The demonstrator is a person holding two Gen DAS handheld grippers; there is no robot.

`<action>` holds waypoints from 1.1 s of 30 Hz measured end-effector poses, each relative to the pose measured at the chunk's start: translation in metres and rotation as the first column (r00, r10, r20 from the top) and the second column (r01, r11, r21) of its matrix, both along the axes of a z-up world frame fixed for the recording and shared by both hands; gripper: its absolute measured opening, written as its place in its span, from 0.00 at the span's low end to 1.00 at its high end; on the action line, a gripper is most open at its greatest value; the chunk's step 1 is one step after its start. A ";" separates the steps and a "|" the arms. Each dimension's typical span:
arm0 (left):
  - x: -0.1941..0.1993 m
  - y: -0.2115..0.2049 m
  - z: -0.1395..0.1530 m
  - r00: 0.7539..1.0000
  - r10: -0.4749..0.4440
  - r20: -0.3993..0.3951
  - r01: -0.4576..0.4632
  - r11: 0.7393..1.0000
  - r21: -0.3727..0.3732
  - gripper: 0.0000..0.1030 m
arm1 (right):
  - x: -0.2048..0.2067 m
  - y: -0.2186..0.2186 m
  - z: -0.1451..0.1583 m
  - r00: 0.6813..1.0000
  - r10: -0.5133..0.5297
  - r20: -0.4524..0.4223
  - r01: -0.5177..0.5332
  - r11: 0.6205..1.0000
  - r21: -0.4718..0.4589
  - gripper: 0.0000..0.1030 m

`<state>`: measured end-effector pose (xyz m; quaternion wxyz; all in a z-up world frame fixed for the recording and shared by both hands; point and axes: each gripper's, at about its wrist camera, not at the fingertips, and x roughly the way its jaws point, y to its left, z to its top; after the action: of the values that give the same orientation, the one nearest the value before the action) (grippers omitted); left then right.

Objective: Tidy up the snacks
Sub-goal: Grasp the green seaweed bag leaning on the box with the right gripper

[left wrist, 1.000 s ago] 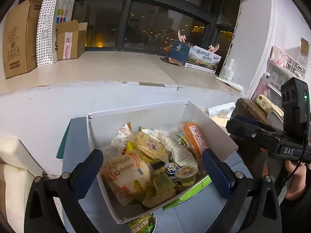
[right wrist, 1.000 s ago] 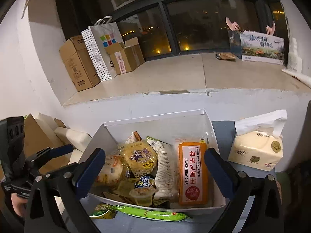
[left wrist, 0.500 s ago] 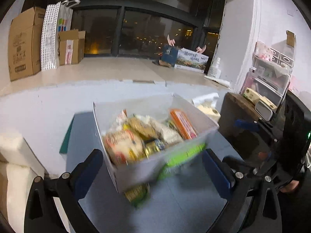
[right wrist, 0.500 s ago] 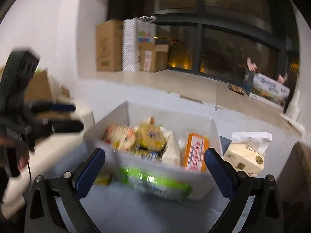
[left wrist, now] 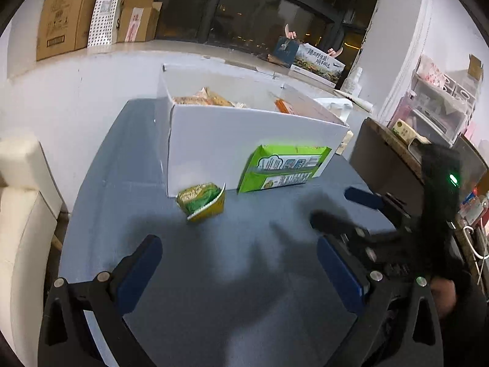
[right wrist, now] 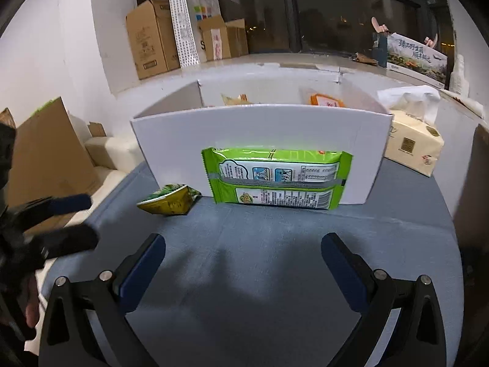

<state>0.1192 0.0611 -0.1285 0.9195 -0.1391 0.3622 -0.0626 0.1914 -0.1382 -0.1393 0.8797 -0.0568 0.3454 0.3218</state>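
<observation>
A white open box (left wrist: 232,150) (right wrist: 256,140) stands on the grey-blue table, with only the tops of snack packs showing over its rim. A large green snack pack (left wrist: 282,166) (right wrist: 276,179) leans upright against the box's near wall. Left of it a small yellow-green packet (left wrist: 201,200) (right wrist: 169,200) lies on the table. My left gripper (left wrist: 238,272) hovers open and empty over the near tabletop. Level with it, my right gripper (right wrist: 243,272) is also open and empty. Each gripper shows blurred at the edge of the other's view.
A tissue pack (right wrist: 412,140) sits right of the box. Cardboard boxes (right wrist: 152,38) and a dotted paper bag (right wrist: 189,21) stand on the window ledge behind. A cream seat (left wrist: 21,214) lies left of the table, and a dark cabinet (left wrist: 397,168) with shelves stands to the right.
Both grippers have pulled back and dropped from above the box to table height in front of it. The box contents are now mostly hidden behind its near wall.
</observation>
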 end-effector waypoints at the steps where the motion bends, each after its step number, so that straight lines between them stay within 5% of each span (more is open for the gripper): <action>1: -0.001 0.001 -0.001 1.000 0.005 0.001 -0.004 1.000 -0.008 1.00 | 0.004 0.001 -0.001 1.000 -0.009 -0.002 0.009 1.000 0.000 1.00; 6: 0.000 0.007 -0.003 1.000 0.014 0.000 -0.014 1.000 -0.022 1.00 | 0.050 -0.004 0.008 0.990 -0.117 -0.081 0.124 0.989 0.086 1.00; 16: 0.006 0.012 -0.013 1.000 0.019 -0.025 -0.020 0.999 -0.036 1.00 | 0.100 -0.012 0.004 0.941 -0.304 -0.148 0.316 0.946 0.066 1.00; 25: 0.007 0.010 -0.016 0.999 0.014 -0.030 -0.015 0.999 -0.040 1.00 | 0.098 -0.008 0.002 0.948 -0.288 -0.138 0.293 0.956 0.022 1.00; 33: 0.007 0.005 -0.016 1.000 0.007 -0.030 -0.008 0.999 -0.036 1.00 | 0.053 -0.015 -0.008 0.972 -0.209 -0.109 0.200 0.976 -0.089 1.00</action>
<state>0.1263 0.0662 -0.1445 0.9116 -0.1580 0.3741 -0.0637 0.2448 -0.1530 -0.1478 0.8834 -0.0359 0.4129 0.2186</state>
